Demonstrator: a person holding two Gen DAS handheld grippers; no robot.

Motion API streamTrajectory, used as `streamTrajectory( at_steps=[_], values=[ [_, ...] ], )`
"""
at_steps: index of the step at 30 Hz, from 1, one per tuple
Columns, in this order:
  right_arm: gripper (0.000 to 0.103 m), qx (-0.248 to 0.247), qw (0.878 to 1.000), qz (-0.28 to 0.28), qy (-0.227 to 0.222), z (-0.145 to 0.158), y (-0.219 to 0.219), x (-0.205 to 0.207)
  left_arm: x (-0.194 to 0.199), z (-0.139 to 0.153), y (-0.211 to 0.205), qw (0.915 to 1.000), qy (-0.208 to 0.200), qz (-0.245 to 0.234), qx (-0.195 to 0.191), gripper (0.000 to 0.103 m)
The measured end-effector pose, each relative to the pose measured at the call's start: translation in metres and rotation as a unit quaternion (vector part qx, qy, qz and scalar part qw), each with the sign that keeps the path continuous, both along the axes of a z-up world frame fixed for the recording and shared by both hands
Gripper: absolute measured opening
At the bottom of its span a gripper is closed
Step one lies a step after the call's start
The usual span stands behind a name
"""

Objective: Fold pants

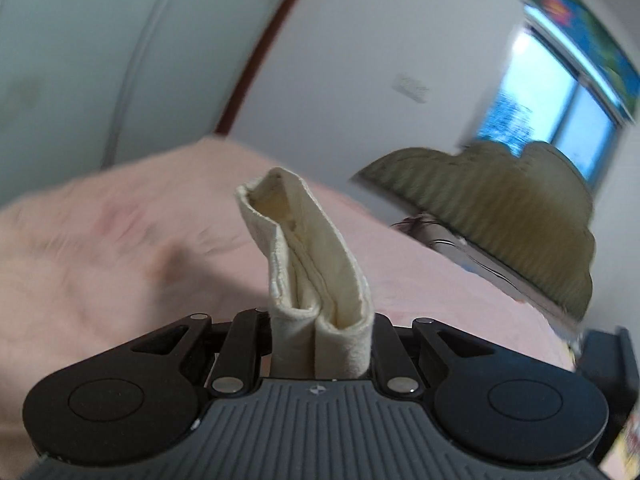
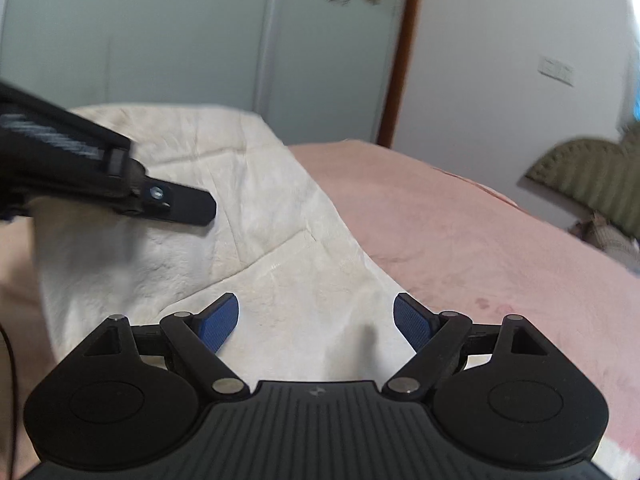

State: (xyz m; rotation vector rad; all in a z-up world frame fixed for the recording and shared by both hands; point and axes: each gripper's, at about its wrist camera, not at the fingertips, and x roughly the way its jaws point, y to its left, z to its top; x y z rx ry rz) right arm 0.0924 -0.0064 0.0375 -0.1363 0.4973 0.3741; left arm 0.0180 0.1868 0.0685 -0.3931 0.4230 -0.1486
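Clenched on a pants (image 1: 316, 280) hem, left claw (image 1: 322, 344) lifts for folding; right claw (image 2: 316, 324), released, must grasp cloth toward twelve o'clock.

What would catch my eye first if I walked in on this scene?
Probably the cream pants spread over the pink bed cover, filling the middle of the right wrist view. Next, a thick fold of that cream cloth stands up from the shut left gripper, pinched between its jaws. The right gripper hangs just above the pants, its blue pads wide apart and holding nothing.
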Motion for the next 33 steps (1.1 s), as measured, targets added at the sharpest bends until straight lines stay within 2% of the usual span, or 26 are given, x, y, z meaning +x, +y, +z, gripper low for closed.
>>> streamTrajectory(
  at_steps=[3, 6, 10, 14, 19, 28, 33],
  values=[
    [0.085, 0.066, 0.998, -0.011, 0.005, 0.009, -0.027, -0.012, -0.012, 0.008, -0.032, 0.999, -0.024, -0.022, 0.03, 0.014],
    [0.085, 0.097, 0.995, -0.017, -0.005, 0.015, -0.052, -0.024, -0.02, 0.012, -0.067, 0.9967, -0.04, -0.047, 0.053, 0.014],
    [0.085, 0.094, 0.994, -0.037, -0.039, 0.02, -0.083, -0.05, -0.027, 0.014, -0.107, 0.9926, -0.053, -0.088, 0.066, 0.015],
    [0.085, 0.103, 0.991, -0.069, -0.051, 0.022, -0.121, -0.068, -0.029, 0.016, -0.149, 0.9872, -0.056, -0.133, 0.069, 0.016],
    [0.085, 0.109, 0.987, -0.111, -0.047, 0.017, -0.167, -0.082, -0.025, 0.005, -0.206, 0.9763, -0.046, -0.196, 0.08, 0.018],
    [0.085, 0.115, 0.979, -0.166, -0.037, 0.004, -0.231, -0.108, -0.026, -0.029, -0.295, 0.9555, -0.064, -0.258, 0.128, 0.02],
    [0.085, 0.121, 0.975, -0.18, -0.036, -0.003, -0.262, -0.115, -0.022, -0.039, -0.328, 0.9475, -0.062, -0.282, 0.138, 0.021]
  ],
)
